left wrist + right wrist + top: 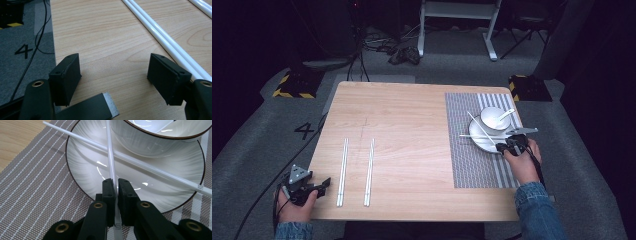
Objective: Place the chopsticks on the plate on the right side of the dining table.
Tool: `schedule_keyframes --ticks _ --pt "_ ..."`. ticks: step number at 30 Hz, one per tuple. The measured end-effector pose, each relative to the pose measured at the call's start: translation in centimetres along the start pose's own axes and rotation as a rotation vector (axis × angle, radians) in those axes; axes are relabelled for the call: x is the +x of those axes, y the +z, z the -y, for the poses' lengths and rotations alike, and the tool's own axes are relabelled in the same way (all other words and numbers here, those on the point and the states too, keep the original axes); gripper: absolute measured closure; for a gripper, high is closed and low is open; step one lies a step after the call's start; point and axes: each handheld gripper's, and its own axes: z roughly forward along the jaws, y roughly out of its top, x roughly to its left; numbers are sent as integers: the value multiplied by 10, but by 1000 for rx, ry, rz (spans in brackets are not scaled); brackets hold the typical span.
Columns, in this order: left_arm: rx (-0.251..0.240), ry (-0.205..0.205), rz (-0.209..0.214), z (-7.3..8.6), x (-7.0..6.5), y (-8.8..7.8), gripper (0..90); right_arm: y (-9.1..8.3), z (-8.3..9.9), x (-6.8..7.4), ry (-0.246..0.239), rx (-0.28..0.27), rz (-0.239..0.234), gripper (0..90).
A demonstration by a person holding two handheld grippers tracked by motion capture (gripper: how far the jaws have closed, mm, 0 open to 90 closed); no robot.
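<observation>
Wooden table (412,115): striped placemat (469,150), two chopstick pairs (343,172).

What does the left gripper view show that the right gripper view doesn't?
Left gripper view: open left tongs over the bare table, a chopstick pair beside them, a floor number 4. Right gripper view: right tongs shut on one chopstick, crossing a second chopstick over a plate, bowl and striped mat. Both: black jaws, white chopsticks, wood.
</observation>
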Motion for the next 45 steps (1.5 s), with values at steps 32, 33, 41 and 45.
schedule_keyframes --ticks 32,33,41,45 --pt "-3 -2 -1 0 0 0 265 5 4 -15 -26 2 128 574" --pt "-3 -2 -1 0 0 0 264 6 5 -15 -24 2 125 567" --pt "-3 -2 -1 0 0 0 264 0 13 -15 -15 -16 134 526" --pt "-4 -3 -2 0 0 0 264 -2 16 -21 8 -19 135 537"
